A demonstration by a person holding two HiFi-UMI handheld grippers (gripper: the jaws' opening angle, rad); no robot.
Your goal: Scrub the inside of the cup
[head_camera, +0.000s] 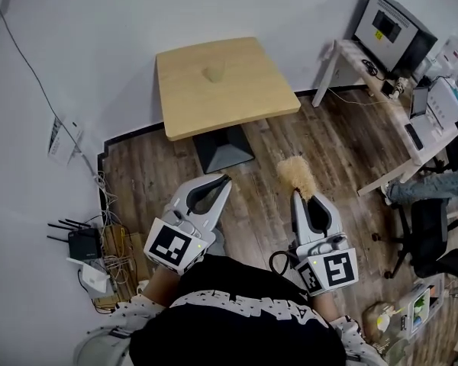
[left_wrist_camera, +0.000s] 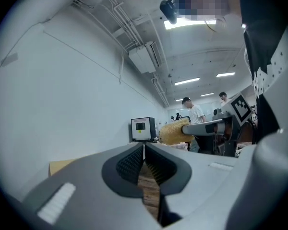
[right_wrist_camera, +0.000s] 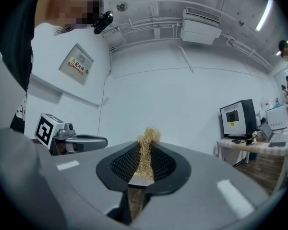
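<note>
Black router [head_camera: 84, 244] with loose cables on the floor, well to the left of the table [head_camera: 252, 90] and on the person's side of it; not part of the job

left gripper [head_camera: 224, 181] short of the table's near edge, above the wood floor, pointing level toward the table; jaws fully together, only floor showing behind the gap, so it holds nothing

small tan thing on the table top, left of centre, reads as the cup [head_camera: 214, 73]; same colour as the table, too small to tell if it is upright or which way the mouth faces; nothing touching it, well apart from both grippers

right gripper [head_camera: 296, 197] also short of the table, off its near right corner, beside the left one; jaws clamped on a straw-coloured brush [head_camera: 296, 175], fibres pinched between the pads, bushy head sticking out past the tips toward the table

white desk [head_camera: 382, 75] with a monitor [head_camera: 389, 29] far right of the table; seated person's legs by it; bystanders only

progress, as a judgement: very early; the tool is in hand, that is the only part done; cup not picked up or steadied, brush nowhere near its inside, no scrubbing started

left to do: close in on the table, likely take or brace the cup with the empty left gripper, push the brush head into the cup mouth, work it round the inner wall; cup is light, could tip or slide if not held
</note>
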